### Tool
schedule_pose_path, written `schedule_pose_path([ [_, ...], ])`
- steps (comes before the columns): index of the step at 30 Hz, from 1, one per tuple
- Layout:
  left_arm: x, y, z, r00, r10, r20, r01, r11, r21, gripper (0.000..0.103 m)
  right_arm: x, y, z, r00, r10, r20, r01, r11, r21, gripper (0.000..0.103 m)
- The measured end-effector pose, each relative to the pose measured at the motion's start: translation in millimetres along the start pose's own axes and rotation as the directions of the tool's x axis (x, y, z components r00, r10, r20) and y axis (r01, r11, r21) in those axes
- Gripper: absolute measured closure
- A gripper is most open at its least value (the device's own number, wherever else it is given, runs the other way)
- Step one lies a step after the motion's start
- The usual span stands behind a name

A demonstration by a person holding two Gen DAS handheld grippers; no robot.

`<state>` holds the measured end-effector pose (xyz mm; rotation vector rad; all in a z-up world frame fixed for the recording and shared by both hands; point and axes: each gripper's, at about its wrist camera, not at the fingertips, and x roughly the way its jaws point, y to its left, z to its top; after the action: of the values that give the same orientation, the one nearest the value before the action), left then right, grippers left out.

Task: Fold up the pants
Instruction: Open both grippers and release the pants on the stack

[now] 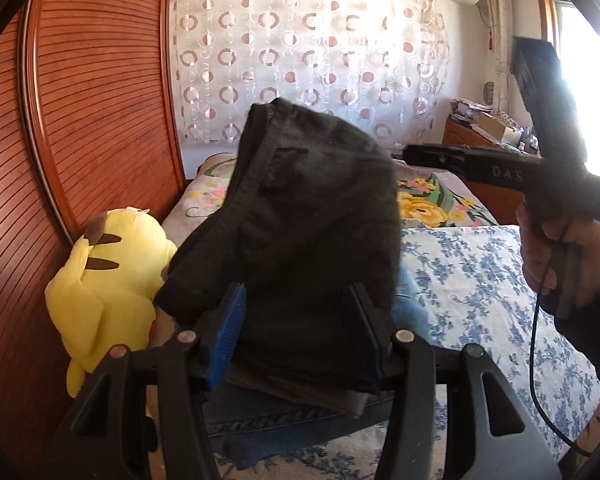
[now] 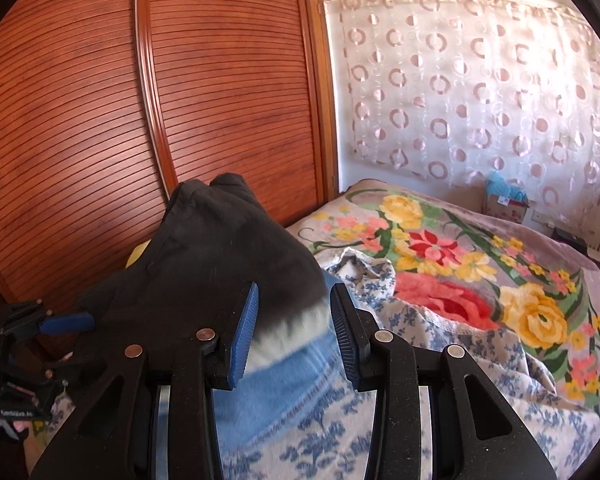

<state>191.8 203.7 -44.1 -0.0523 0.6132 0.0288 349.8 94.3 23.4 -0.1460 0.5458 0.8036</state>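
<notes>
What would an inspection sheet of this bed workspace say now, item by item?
surface: sheet, blue floral, wrinkled; flowered blanket behind it.
job's things: black pants, bunched and lifted above the bed; blue jeans lie under them.
clutter: yellow plush toy against the wardrobe.
grippers: left gripper, pants fill the gap between its pads, grip not certain; right gripper open, only the blurred pants edge between its pads.
cables: black cable hangs below the right hand.
surroundings: wooden wardrobe, curtain with rings, cluttered desk near the window.
</notes>
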Motion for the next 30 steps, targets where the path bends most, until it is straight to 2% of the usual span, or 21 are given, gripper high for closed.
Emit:
schedule_pose_path([
  [2,-4,-6,1,1.000,-0.010,0.014,0.010,1.000,0.006,0.037,-11,-1,-7,1.000,-0.010,-0.001,0.010,1.000,0.005,0.066],
  [14,-33,-54,12,0.994,-0.068,0.081,0.065,0.997,0.037,0.035,-86,-17,-44,0.996,-0.082,0.018,0.081,0.996,0.047,0.063],
  [19,-45,-77,17,0.989,-0.112,0.092,0.109,0.993,0.037,0.035,-122,-23,-57,0.991,-0.131,0.035,0.128,0.989,0.073,0.060],
  [25,-65,-107,22,0.979,-0.159,0.130,0.151,0.986,0.070,0.034,-170,-24,-73,0.978,-0.198,0.073,0.191,0.977,0.096,0.050],
  [30,-79,-129,24,0.972,-0.178,0.155,0.165,0.982,0.097,0.030,-210,-16,-82,0.960,-0.261,0.105,0.251,0.962,0.104,0.049],
])
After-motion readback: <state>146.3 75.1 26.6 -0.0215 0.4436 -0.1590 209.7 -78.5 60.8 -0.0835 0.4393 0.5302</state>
